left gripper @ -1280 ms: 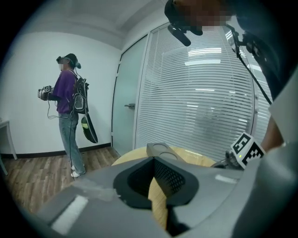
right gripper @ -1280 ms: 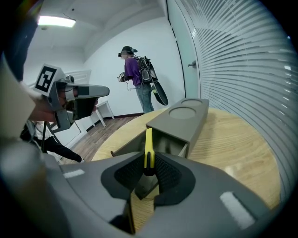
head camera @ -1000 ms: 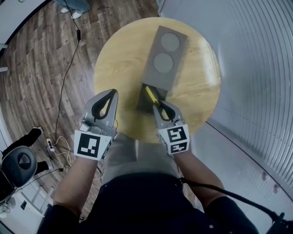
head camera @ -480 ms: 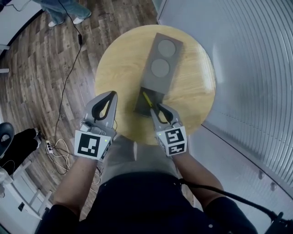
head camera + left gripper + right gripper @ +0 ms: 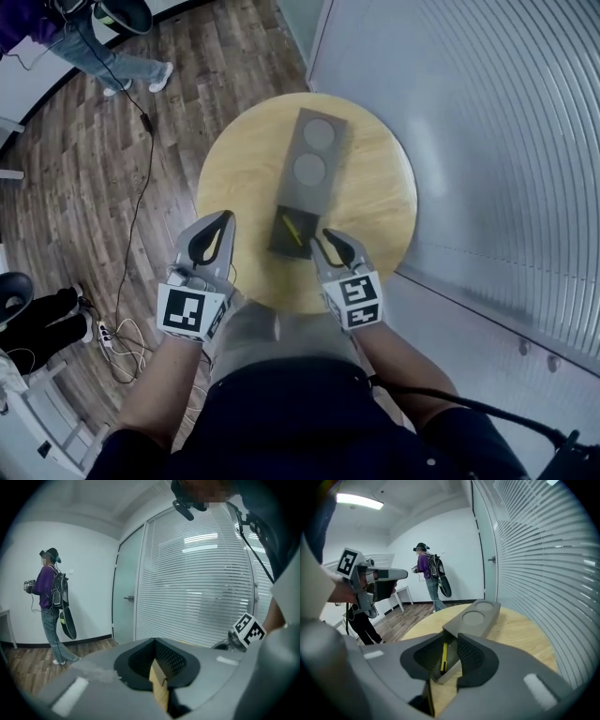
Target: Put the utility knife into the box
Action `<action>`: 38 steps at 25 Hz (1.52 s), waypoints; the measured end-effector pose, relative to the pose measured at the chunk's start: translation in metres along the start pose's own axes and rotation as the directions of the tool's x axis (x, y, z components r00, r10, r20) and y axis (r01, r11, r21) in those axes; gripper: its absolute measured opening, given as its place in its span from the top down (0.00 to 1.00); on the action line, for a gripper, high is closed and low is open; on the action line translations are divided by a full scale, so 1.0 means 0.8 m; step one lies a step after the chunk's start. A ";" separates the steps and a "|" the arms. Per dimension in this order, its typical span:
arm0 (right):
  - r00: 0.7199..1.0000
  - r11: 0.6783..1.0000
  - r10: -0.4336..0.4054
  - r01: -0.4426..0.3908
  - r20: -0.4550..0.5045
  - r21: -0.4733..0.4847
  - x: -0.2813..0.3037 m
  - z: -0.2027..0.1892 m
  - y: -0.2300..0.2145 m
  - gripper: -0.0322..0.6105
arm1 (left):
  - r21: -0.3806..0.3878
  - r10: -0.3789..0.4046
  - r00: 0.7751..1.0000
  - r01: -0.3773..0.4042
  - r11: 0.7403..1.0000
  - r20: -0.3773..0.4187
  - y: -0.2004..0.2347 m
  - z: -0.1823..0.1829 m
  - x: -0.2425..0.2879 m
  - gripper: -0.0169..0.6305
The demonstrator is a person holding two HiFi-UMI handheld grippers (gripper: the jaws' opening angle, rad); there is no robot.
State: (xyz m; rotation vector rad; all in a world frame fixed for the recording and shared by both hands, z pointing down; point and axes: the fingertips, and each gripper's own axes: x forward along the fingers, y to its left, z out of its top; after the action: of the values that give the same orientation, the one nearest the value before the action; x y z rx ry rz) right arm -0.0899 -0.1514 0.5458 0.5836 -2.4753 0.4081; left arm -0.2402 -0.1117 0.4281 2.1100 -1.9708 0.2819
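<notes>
Head view, looking steeply down: I see a round wooden table (image 5: 375,206) with a long grey box (image 5: 309,169) lying across it. The box lid has two round recesses. At the end nearest me the box has an open compartment, and the yellow utility knife (image 5: 292,230) lies inside it, lengthwise.

My right gripper (image 5: 325,235) hovers just beside that open end, at the table's near edge. In the right gripper view its jaws stand spread with nothing between the pads, and the right gripper (image 5: 448,640) looks down on the knife (image 5: 443,657), which rests in the box (image 5: 480,616), apart from the jaws.

My left gripper (image 5: 224,217) is off to the left, over the table's rim and well apart from the box. In the left gripper view the left gripper (image 5: 154,641) has its tips pressed together, empty, with a sliver of wood showing in the gap behind them.
</notes>
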 end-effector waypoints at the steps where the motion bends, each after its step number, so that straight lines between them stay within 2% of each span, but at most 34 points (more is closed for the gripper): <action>1: 1.000 1.000 -0.006 0.006 0.008 -0.002 -0.005 0.005 -0.003 0.79 | 0.003 0.001 1.000 -0.001 1.000 0.008 -0.001 0.006 -0.002 0.97; 14: 0.989 0.998 -0.060 0.058 0.135 0.020 -0.068 0.070 -0.014 0.79 | 0.078 0.013 0.997 -0.018 0.997 0.070 -0.015 0.074 -0.035 0.97; 24: 0.961 0.993 -0.118 0.119 0.250 0.011 -0.124 0.116 -0.026 0.79 | 0.158 -0.022 0.989 -0.001 0.987 0.147 -0.038 0.130 -0.051 0.97; 30: 0.938 0.986 -0.166 0.166 0.305 0.026 -0.163 0.140 -0.032 0.81 | 0.197 -0.055 0.982 0.019 0.980 0.178 -0.051 0.157 -0.058 0.97; 32: 0.926 0.983 -0.180 0.184 0.332 0.019 -0.179 0.154 -0.034 0.87 | 0.217 -0.065 0.981 0.025 0.976 0.182 -0.055 0.164 -0.057 0.97; 38: 0.883 0.973 -0.219 0.231 0.414 0.022 -0.225 0.186 -0.040 0.88 | 0.239 -0.100 0.971 0.046 0.970 0.217 -0.070 0.182 -0.067 0.97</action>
State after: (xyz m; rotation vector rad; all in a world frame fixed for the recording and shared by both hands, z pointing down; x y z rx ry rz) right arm -0.0063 -0.1815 0.3279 1.0265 -2.7594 0.1666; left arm -0.1916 -0.1013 0.2706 2.4559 -2.0652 0.2799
